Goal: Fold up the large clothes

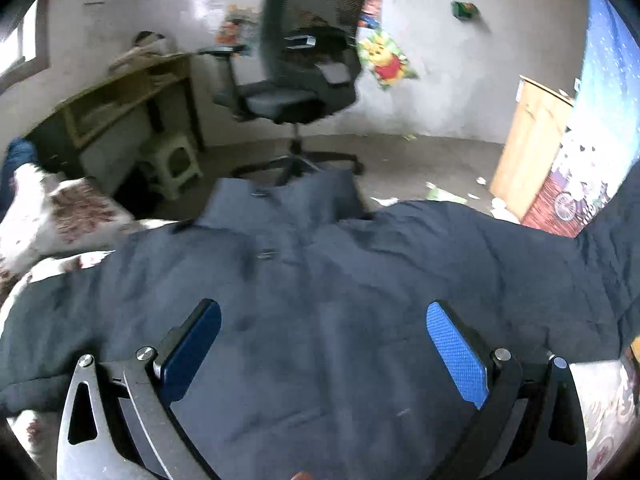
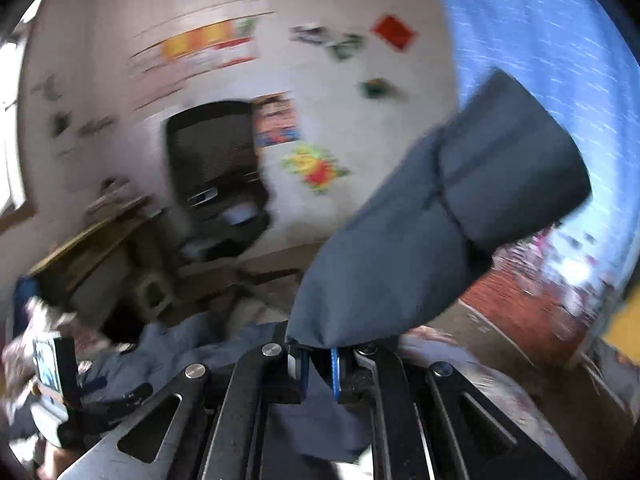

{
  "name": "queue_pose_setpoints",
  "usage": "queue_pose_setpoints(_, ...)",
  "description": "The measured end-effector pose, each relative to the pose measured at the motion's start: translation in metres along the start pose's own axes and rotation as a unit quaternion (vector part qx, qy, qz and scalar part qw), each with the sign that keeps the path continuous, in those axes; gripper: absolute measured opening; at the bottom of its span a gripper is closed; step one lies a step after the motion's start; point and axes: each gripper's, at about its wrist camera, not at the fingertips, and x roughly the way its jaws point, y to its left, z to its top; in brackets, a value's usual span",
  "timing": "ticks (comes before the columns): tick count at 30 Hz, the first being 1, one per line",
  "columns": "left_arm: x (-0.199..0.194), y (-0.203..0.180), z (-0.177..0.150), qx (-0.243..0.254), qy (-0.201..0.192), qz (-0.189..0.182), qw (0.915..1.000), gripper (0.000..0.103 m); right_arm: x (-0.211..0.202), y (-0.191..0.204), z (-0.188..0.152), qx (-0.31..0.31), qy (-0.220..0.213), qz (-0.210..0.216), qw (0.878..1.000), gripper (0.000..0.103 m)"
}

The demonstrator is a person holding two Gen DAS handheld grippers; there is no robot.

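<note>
We see a dark blue jacket point(image 1: 320, 280) spread flat across a bed with a floral bedcover point(image 1: 68, 216), collar point(image 1: 288, 196) toward the far edge and front side up, with 2 snaps point(image 1: 266, 255) visible along the placket.

Left hand-held gripper point(image 1: 324, 356): we see it hovering over the lower body of the jacket, angled downward. Its 2 blue-padded fingers point(image 1: 456, 356) stand spread wide apart, with nothing between them. The pads do not press on the cloth.

Right hand-held gripper point(image 2: 318, 364): we see its jaws pressed together and pinching a fold of the jacket's sleeve point(image 2: 420, 240). The sleeve stands up from the jaws and extends up and to the right, ending in the cuff point(image 2: 516, 168), which is raised clear of the bed. Cloth also hangs below the pinch point. The right wrist view is blurred.

In the right wrist view, we see the rest of the jacket lying low at left, with the left hand-held gripper's body and its small screen point(image 2: 48, 364) just beside it.

Surroundings: a black office chair point(image 1: 304, 72) stands on the floor beyond the bed, a wooden desk point(image 1: 128, 92) with a pale stool point(image 1: 176, 164) under it stands at left, and a wooden cabinet point(image 1: 532, 148) stands at right. Posters point(image 1: 386, 58) hang on the white wall.
</note>
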Motion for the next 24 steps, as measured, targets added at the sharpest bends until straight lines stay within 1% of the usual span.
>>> queue_pose_setpoints(3,-0.019,0.031,-0.009,-0.017,-0.003,0.018,0.9997,0.101,0.017,0.051,-0.01,-0.049,0.014,0.041,0.998,0.008)
queue_pose_setpoints(4,-0.025,0.044,-0.013,-0.023,-0.003,0.026,0.9994,0.101,0.025,0.072,-0.018,-0.071,0.021,0.055,0.996,0.008)
queue_pose_setpoints(5,-0.031,0.057,-0.018,-0.027,-0.003,0.035,0.999,0.101,0.031,0.085,-0.024,-0.082,0.027,0.064,0.994,0.008)
queue_pose_setpoints(7,-0.041,0.076,-0.024,-0.033,-0.008,0.051,0.9981,0.101,0.046,0.114,-0.043,-0.098,0.057,0.09,0.989,0.008)
queue_pose_setpoints(10,-0.054,0.107,-0.037,-0.046,-0.014,0.076,0.9959,0.101,0.06,0.142,-0.079,-0.125,0.096,0.116,0.981,0.008)
queue_pose_setpoints(14,-0.057,0.129,-0.055,-0.039,0.007,0.145,0.9886,0.101,0.08,0.173,-0.126,-0.167,0.145,0.135,0.966,0.008)
queue_pose_setpoints(16,-0.057,0.138,-0.064,-0.037,0.013,0.16,0.9864,0.101,0.089,0.187,-0.152,-0.191,0.165,0.138,0.958,0.008)
queue_pose_setpoints(18,-0.058,0.145,-0.071,-0.042,0.018,0.159,0.9862,0.101,0.095,0.196,-0.168,-0.208,0.177,0.143,0.951,0.009)
queue_pose_setpoints(21,-0.056,0.152,-0.08,-0.057,0.027,0.141,0.988,0.101,0.095,0.196,-0.185,-0.214,0.194,0.147,0.946,0.009)
queue_pose_setpoints(23,-0.054,0.152,-0.085,-0.061,0.032,0.121,0.9903,0.101,0.091,0.189,-0.192,-0.215,0.198,0.147,0.945,0.01)
queue_pose_setpoints(24,-0.053,0.15,-0.086,-0.062,0.032,0.105,0.992,0.101,0.088,0.188,-0.194,-0.216,0.2,0.149,0.944,0.01)
